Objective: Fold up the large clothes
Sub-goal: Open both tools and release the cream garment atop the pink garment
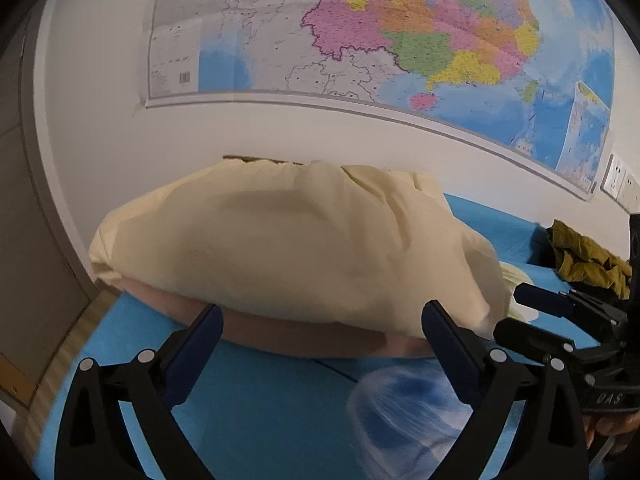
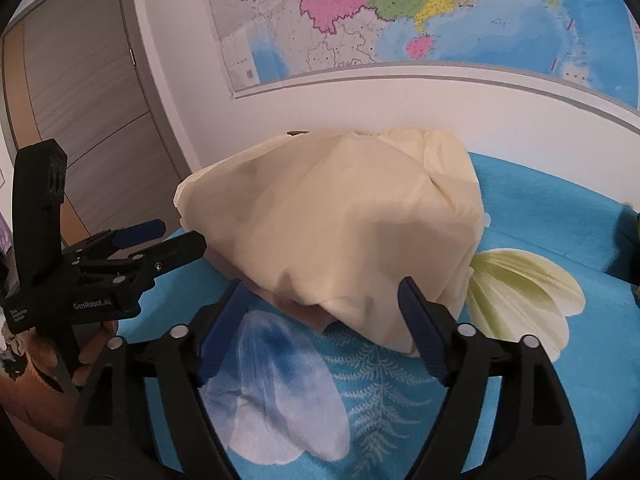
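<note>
Left wrist view: the left gripper (image 1: 322, 326) is seen spread wide, nothing held between its blue-padded fingers (image 1: 208, 330). Directly ahead, at 12 o'clock of the fingertips, a cream-yellow garment (image 1: 288, 240) is heaped over a pinkish fabric layer (image 1: 304, 338) on a blue printed bedsheet (image 1: 248, 400). The cloth edge lies just beyond the fingertips; contact cannot be confirmed. At 3 o'clock the right gripper (image 1: 516, 310) is observed entering from the side, its fingers parted and empty. An olive-green garment (image 1: 584, 256) is crumpled at 2 o'clock near the wall. A coloured wall map (image 1: 400, 32) fills the upper field.

Right wrist view: the right gripper (image 2: 322, 302) is likewise released, with both fingers (image 2: 420, 320) apart. The cream-yellow garment (image 2: 340, 216) is bunched at 12 o'clock, its lower hem lying between the fingertips, ungripped. The pinkish fabric layer (image 2: 308, 314) shows beneath the hem. The left gripper (image 2: 172, 238) is noted at 9 o'clock, fingers parted, beside the heap. A pale flower print (image 2: 520, 292) is recorded at 3 o'clock on the blue printed bedsheet (image 2: 400, 420). A wooden door (image 2: 80, 100) stands at 10 o'clock, the wall map (image 2: 400, 12) above.
</note>
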